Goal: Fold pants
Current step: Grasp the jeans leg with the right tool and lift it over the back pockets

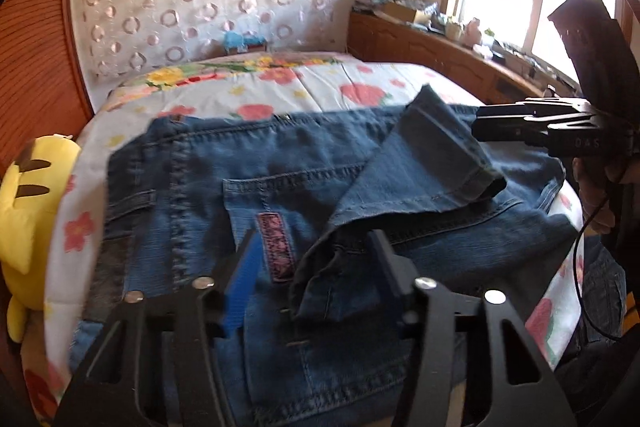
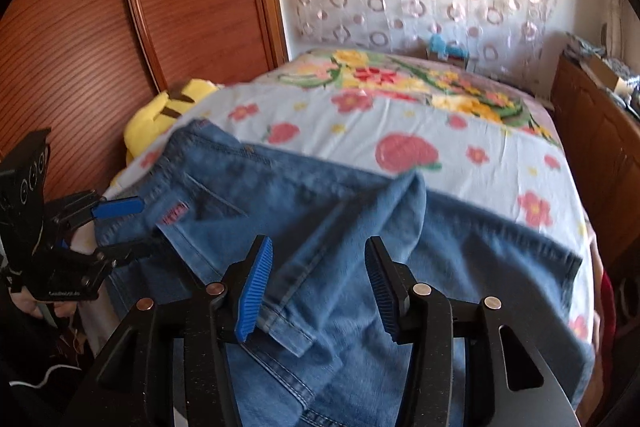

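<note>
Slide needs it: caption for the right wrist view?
Open right gripper over blue jeans on a floral bedspread.

Blue denim pants [image 2: 352, 227] lay across a floral bedsheet [image 2: 460, 131], one leg folded over. Right gripper [image 2: 318, 287] hovered above the denim, jaws apart, gripping nothing; left gripper [image 2: 132, 225] spread wide at the waistband edge. Yellow plush toy [image 2: 160, 123] beside wooden wardrobe [image 2: 140, 7].

Blue denim pants [image 1: 280, 163] on flowered white bedsheet [image 2: 460, 131].
</note>
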